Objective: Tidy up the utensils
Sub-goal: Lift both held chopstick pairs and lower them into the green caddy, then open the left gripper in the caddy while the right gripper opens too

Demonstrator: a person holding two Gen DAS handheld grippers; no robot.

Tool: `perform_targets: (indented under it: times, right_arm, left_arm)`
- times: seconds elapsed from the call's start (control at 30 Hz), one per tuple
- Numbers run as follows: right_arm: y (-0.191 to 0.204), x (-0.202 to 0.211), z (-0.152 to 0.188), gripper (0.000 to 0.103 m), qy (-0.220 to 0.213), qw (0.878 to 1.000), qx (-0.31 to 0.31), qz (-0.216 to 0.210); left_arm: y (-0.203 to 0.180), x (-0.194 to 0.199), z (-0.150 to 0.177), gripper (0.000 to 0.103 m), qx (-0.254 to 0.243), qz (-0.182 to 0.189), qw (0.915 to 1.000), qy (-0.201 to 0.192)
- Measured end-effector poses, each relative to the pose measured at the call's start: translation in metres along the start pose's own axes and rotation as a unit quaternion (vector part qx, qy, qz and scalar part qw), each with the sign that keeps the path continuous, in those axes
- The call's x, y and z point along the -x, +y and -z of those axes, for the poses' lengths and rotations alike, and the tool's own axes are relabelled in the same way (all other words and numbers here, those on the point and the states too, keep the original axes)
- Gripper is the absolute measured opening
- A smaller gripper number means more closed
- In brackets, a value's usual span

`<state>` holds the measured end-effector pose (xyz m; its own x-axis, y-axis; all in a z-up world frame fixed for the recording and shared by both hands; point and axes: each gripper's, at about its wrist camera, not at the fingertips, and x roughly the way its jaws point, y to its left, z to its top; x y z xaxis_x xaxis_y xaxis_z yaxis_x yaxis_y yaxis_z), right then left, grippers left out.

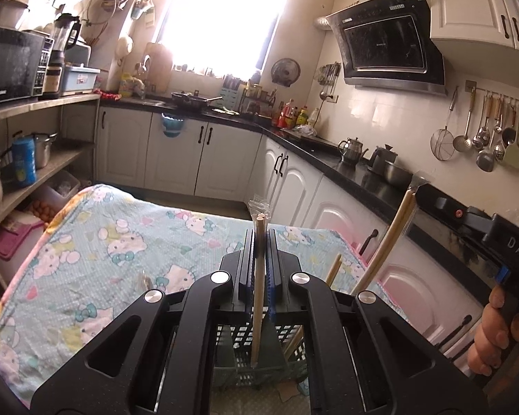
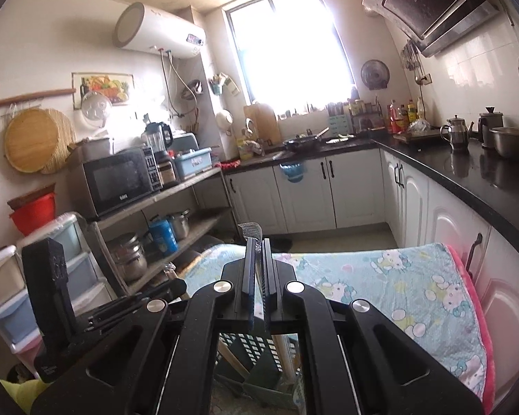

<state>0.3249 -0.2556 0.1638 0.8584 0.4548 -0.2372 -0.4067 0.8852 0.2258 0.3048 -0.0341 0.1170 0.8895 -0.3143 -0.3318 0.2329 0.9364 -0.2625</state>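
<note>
Nearest to the left wrist camera is the left tool [image 1: 260, 238], and its two fingers are clamped on a pair of wooden chopsticks in a clear wrapper [image 1: 258, 276]. The chopsticks stand almost upright; their lower end hangs over a dark slotted basket [image 1: 245, 356] that sits on the bench, and the wrapper's top sticks out above the fingertips. The bench is covered with a light blue cartoon cat cloth [image 1: 114, 242]. More wooden sticks [image 1: 385, 242] lean to the right of the tool, and their lower ends are hidden behind the tool body. At the right edge of this view a hand [image 1: 494, 332] holds the handle of the other tool. In the right wrist view, the right tool [image 2: 256, 245] is clamped on a thin item in a clear wrapper [image 2: 251, 231], and I cannot tell what is inside it. Below this tool the same dark basket [image 2: 259, 356] is seen, with a wooden stick leaning in it. The cloth [image 2: 398, 276] spreads ahead and to the right, beside the white cabinets under a black kitchen counter [image 2: 484, 180].
</note>
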Motion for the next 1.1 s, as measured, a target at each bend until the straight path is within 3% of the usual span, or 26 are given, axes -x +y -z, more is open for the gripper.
perform_targets:
  times: [0.37,1.1]
  right_arm:
    - [-0.008,-0.014,0.03,0.004,0.036,0.999,-0.007,0.014]
    - [-0.033,0.006,0.066,0.004,0.083,0.995,-0.053,0.021]
  left_arm:
    - [0.004,-0.009,0.018,0.001,0.006,0.006,0.9997,0.023]
    - [0.019,-0.001,0.037,0.004,0.029,-0.01,0.998,0.056]
